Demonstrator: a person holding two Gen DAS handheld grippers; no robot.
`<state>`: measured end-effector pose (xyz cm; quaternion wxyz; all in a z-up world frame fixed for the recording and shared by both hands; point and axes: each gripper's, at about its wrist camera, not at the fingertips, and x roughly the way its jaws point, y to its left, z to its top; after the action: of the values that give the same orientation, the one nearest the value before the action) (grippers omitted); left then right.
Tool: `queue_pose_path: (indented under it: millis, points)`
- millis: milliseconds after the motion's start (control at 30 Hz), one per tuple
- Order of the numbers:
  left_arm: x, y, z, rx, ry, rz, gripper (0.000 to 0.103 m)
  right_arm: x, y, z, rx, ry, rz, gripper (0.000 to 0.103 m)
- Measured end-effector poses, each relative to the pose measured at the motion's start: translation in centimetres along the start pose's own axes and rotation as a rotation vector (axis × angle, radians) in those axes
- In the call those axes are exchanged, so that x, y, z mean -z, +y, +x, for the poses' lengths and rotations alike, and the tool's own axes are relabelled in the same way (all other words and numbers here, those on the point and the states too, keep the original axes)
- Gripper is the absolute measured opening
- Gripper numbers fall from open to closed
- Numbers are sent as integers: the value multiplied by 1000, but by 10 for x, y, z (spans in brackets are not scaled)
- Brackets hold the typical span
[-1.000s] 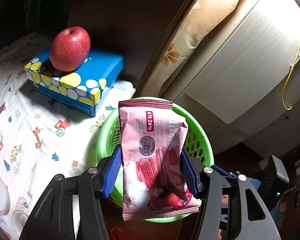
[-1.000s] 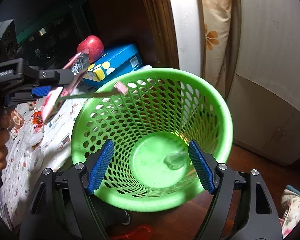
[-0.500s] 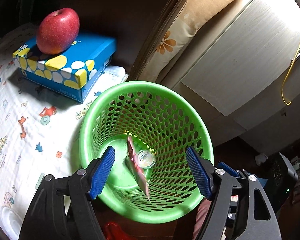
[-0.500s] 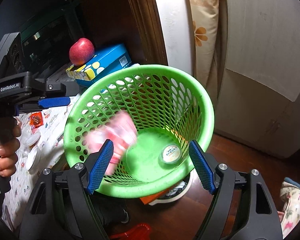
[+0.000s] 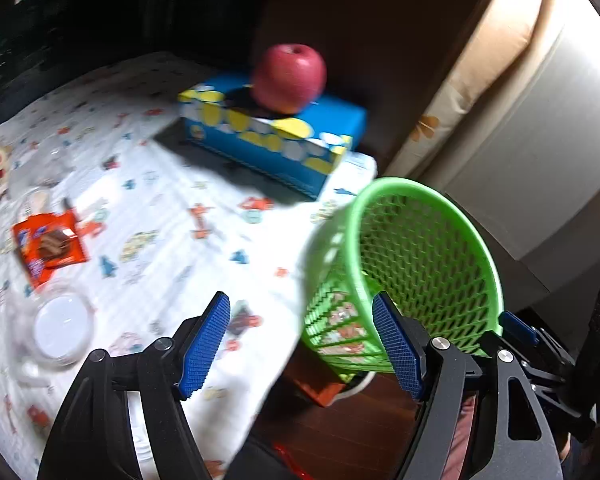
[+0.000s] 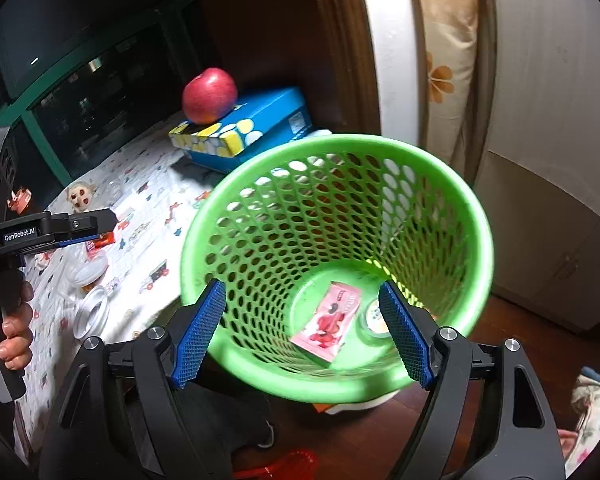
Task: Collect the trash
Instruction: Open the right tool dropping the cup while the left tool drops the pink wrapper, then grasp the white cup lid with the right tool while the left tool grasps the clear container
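Left wrist view: the left tongs (image 5: 300, 344) stand open with nothing between the blue pads, over the near edge of the desk (image 5: 172, 208) with its printed white cloth. To the right of the tongs, just off the desk edge, the green basket (image 5: 432, 216) tilts toward the camera; pink shows dimly through its mesh wall near the right pad. Ahead and to the left of the tongs an orange snack wrapper (image 5: 48, 246) lies flat on the cloth, and nearer, beside the left finger, sits a clear round lid (image 5: 62, 326). Far ahead, a red apple (image 5: 290, 78) rests on a blue tissue box (image 5: 276, 140).

Right wrist view: the right tongs (image 6: 300, 332) are opening, jaws spread wide with the near rim of the green basket (image 6: 476, 216) between them; the pads do not press it. Past the tongs, on the basket floor, lies the pink snack packet (image 6: 328, 320), and just to its right, partly behind the right pad, a small round lid (image 6: 374, 318). To the left, a hand (image 6: 14, 332) holds the left tongs (image 6: 84, 228) over the desk (image 6: 152, 200). The apple (image 6: 209, 94) and the blue box (image 6: 256, 128) lie beyond the basket.
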<state>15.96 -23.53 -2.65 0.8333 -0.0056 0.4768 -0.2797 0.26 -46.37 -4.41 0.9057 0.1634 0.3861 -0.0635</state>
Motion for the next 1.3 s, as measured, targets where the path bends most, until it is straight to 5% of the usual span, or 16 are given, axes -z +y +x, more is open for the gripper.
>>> queue_pose_path:
  millis: [167, 500, 1067, 1300]
  points:
    - [6, 47, -27, -138, -60, -36, 71, -1, 28, 7, -31, 8, -34, 79]
    - [31, 161, -70, -266, -80, -218, 71, -1, 83, 23, -89, 34, -97, 81]
    - [69, 228, -42, -290, 44, -258, 71, 16, 181, 56, -216, 132, -271, 92]
    - [71, 237, -34, -266, 43, -274, 52, 28, 213, 70, -255, 179, -336, 94]
